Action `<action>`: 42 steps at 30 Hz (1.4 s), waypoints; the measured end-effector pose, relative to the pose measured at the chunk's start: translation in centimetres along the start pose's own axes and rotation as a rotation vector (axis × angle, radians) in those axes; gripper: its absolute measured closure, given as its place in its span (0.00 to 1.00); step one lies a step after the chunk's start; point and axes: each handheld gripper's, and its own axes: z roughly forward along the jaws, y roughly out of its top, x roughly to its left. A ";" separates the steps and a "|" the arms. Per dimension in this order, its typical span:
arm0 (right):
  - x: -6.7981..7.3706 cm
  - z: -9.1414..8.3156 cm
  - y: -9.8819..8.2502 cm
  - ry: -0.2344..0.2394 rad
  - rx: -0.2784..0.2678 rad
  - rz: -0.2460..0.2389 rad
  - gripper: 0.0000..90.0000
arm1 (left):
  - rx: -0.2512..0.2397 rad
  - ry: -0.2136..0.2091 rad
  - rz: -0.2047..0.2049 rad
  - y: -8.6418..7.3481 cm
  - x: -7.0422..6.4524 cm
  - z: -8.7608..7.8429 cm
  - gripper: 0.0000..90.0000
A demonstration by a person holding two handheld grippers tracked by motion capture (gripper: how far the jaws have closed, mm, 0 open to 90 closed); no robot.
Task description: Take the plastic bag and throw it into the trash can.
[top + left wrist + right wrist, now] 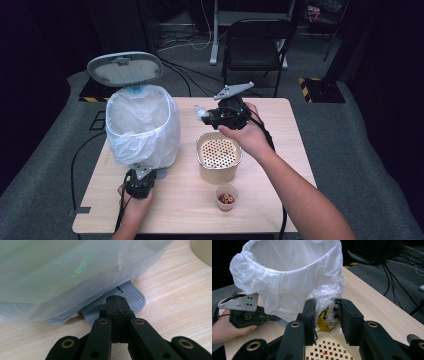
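A pedal bin (142, 125) lined with a white bag (287, 277) stands at the table's left, its grey lid (125, 68) raised. My left gripper (115, 298) is shut, its tips resting on the bin's ribbed grey pedal (136, 298) under the bag's overhang; the high view shows it (141, 175) at the bin's foot. My right gripper (327, 308) is shut on a crumpled clear plastic bundle (328, 315) with yellow and dark bits inside. It hangs (201, 114) just right of the bin's rim, above a beige container.
The beige container (218, 155) with a perforated insert (329, 352) stands mid-table. A small clear cup (226, 197) holding brown pieces sits in front of it. A black chair (255, 45) and cables lie beyond the table's far edge.
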 end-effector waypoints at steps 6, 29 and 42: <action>0.1 0.6 0.9 0.014 -0.008 -0.016 0.75 | 0.009 0.002 -0.024 0.0 -0.1 0.0 1.00; 3.5 6.4 6.5 0.120 -0.039 -0.086 0.75 | 0.000 -0.008 -0.034 0.0 -0.2 0.0 1.00; 5.6 9.6 8.5 0.121 -0.027 -0.116 0.75 | -0.002 -0.007 -0.034 0.0 -0.2 0.0 1.00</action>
